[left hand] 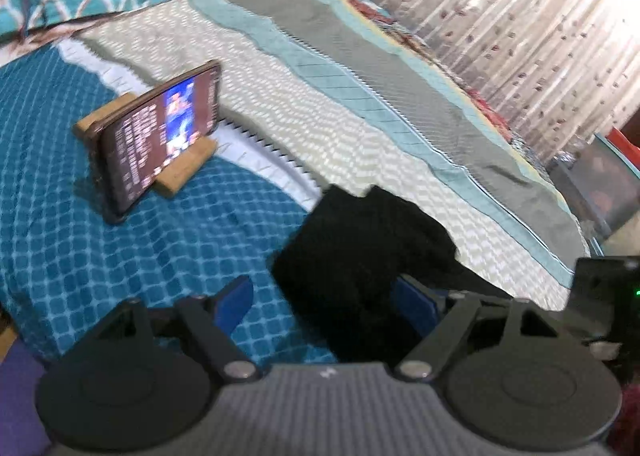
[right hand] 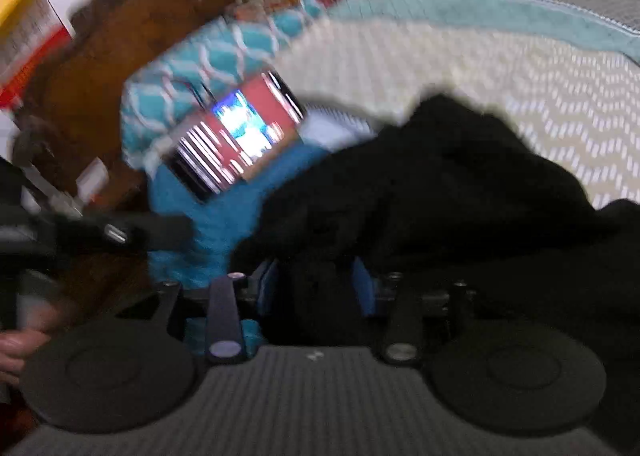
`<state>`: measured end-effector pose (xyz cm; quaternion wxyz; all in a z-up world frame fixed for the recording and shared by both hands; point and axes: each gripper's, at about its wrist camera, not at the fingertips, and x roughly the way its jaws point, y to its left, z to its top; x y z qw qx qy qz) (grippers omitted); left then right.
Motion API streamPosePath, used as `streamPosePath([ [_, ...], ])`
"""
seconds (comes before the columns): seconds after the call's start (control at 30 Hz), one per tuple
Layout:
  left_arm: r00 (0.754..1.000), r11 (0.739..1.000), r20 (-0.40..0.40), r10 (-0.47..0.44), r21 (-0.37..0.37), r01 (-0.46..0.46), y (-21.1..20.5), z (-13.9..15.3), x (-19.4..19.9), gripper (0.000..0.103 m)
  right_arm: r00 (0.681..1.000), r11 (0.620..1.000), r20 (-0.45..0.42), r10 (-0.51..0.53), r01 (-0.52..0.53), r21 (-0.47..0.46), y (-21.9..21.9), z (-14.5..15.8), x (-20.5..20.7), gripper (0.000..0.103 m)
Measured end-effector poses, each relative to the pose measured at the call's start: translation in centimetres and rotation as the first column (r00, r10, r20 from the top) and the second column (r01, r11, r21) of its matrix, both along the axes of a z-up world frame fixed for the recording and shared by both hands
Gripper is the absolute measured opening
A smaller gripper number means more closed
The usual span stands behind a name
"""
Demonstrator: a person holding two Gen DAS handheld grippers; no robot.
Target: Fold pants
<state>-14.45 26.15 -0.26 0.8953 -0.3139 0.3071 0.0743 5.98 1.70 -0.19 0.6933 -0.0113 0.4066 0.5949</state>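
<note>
Pants: black pants [left hand: 360, 256] lay in a folded heap on the bed, on its blanket [left hand: 120, 256], at 6 o'clock from the phone in the right wrist view.
Left gripper: the left gripper [left hand: 324, 296] stood released, its blue pads wide apart, one pad over the blue blanket, the other at the edge of the pants; nothing was pinched.
Right gripper: the right gripper [right hand: 316, 288] was half spread with black cloth lying between its blue pads; through the blur I could not tell whether the pads pressed the cloth.
Phone: a lit phone [left hand: 160, 139] leaned on a wooden stand [left hand: 180, 175] at 10 o'clock from the pants.
Curtain: a patterned curtain [left hand: 500, 15] hung at 2 o'clock.
</note>
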Motion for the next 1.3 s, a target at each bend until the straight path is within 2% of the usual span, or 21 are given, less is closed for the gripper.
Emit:
streamPosePath([
  [0.07, 1.0, 1.0, 0.002, -0.018, 0.014, 0.018, -0.7, 0.4, 0.4, 0.08, 1.0, 0.999, 0.011, -0.026, 0.025, 0.037, -2.2, 1.0, -0.1, 0.045],
  [0.2, 0.997, 0.997, 0.039, -0.065, 0.04, 0.063, -1.8, 1.6, 1.8, 0.079, 0.989, 0.99, 0.047, -0.137, 0.137, 0.016, -7.2, 1.3, -0.5, 0.045],
  [0.3, 0.99, 0.989, 0.073, -0.122, 0.092, 0.116, -2.8, 2.8, 3.9, 0.079, 0.97, 0.97, 0.002, -0.241, 0.241, 0.001, -11.4, 0.1, -0.4, 0.045],
  [0.37, 0.984, 0.979, 0.065, -0.168, 0.128, 0.159, -3.5, 3.0, 6.3, 0.078, 0.958, 0.959, -0.026, -0.285, 0.284, -0.02, -12.9, -0.6, -0.6, 0.045],
  [0.43, 0.979, 0.973, 0.034, -0.199, 0.125, 0.193, -4.1, 2.6, 8.9, 0.074, 0.95, 0.95, -0.043, -0.31, 0.308, -0.05, -13.7, -1.2, -0.7, 0.045],
  [0.5, 0.966, 0.963, 0.009, -0.26, 0.074, 0.258, -4.7, 2.0, 11.8, 0.058, 0.951, 0.951, -0.042, -0.307, 0.304, -0.061, -13.4, -1.5, -0.8, 0.045],
  [0.53, 0.957, 0.955, -0.007, -0.291, 0.057, 0.291, -5.3, 1.6, 13.1, 0.054, 0.952, 0.952, -0.042, -0.303, 0.3, -0.063, -13.1, -1.6, -0.8, 0.045],
  [0.6, 0.942, 0.939, -0.033, -0.334, 0.072, 0.335, -7.2, 1.1, 15.0, 0.035, 0.952, 0.953, -0.075, -0.296, 0.29, -0.082, -12.4, -2.1, -0.7, 0.045],
  [0.63, 0.94, 0.934, -0.045, -0.337, 0.106, 0.34, -8.0, 0.7, 15.6, 0.029, 0.952, 0.954, -0.097, -0.292, 0.283, -0.095, -12.3, -2.5, -0.6, 0.045],
  [0.67, 0.946, 0.929, -0.069, -0.318, 0.175, 0.325, -8.9, 0.3, 16.3, 0.02, 0.952, 0.955, -0.109, -0.287, 0.276, -0.107, -12.0, -3.1, -0.5, 0.045],
  [0.73, 0.97, 0.921, -0.15, -0.19, 0.314, 0.229, -9.3, -1.3, 18.3, 0.013, 0.949, 0.953, -0.11, -0.296, 0.286, -0.101, -12.1, -3.5, -0.4, 0.042],
  [0.77, 0.975, 0.926, -0.178, -0.136, 0.326, 0.189, -8.5, -2.2, 19.3, 0.006, 0.945, 0.952, -0.129, -0.301, 0.29, -0.094, -12.3, -3.5, -0.2, 0.041],
  [0.83, 0.978, 0.953, -0.184, -0.098, 0.267, 0.145, -6.9, -3.2, 20.3, 0.006, 0.937, 0.95, -0.159, -0.31, 0.298, -0.094, -12.6, -3.5, 0.2, 0.041],
  [0.87, 0.979, 0.956, -0.183, -0.088, 0.26, 0.135, -6.9, -3.2, 20.5, 0.006, 0.935, 0.949, -0.165, -0.313, 0.301, -0.095, -12.6, -3.5, 0.2, 0.041],
  [0.97, 0.978, 0.928, -0.192, -0.086, 0.342, 0.148, -8.2, -2.7, 20.6, 0.006, 0.942, 0.952, -0.141, -0.305, 0.297, -0.078, -12.9, -2.5, -0.2, 0.042],
  [1.03, 0.978, 0.932, -0.192, -0.085, 0.331, 0.146, -8.2, -2.1, 20.0, 0.006, 0.945, 0.952, -0.111, -0.306, 0.306, -0.02, -13.4, -1.3, -0.3, 0.043],
  [1.13, 0.984, 0.948, -0.155, -0.082, 0.294, 0.125, -7.3, -0.1, 18.1, 0.007, 0.954, 0.954, -0.012, -0.299, 0.299, 0.017, -13.1, 0.5, 0.4, 0.043],
  [1.17, 0.988, 0.949, -0.135, -0.081, 0.294, 0.118, -7.2, 0.7, 17.2, 0.01, 0.96, 0.961, 0.035, -0.276, 0.276, 0.003, -12.6, 0.8, 0.5, 0.043],
  [1.2, 0.99, 0.945, -0.124, -0.068, 0.31, 0.104, -7.2, 1.5, 16.7, 0.02, 0.966, 0.969, 0.081, -0.244, 0.246, -0.016, -11.9, 0.9, 0.6, 0.044],
  [1.23, 0.992, 0.939, -0.112, -0.059, 0.332, 0.093, -7.3, 2.1, 16.1, 0.024, 0.972, 0.977, 0.115, -0.206, 0.211, -0.035, -11.1, 0.7, 0.6, 0.044],
  [1.3, 0.991, 0.93, -0.11, -0.07, 0.352, 0.105, -7.6, 2.6, 15.4, 0.027, 0.969, 0.981, 0.209, -0.134, 0.159, -0.11, -9.4, -0.3, 0.5, 0.044],
])
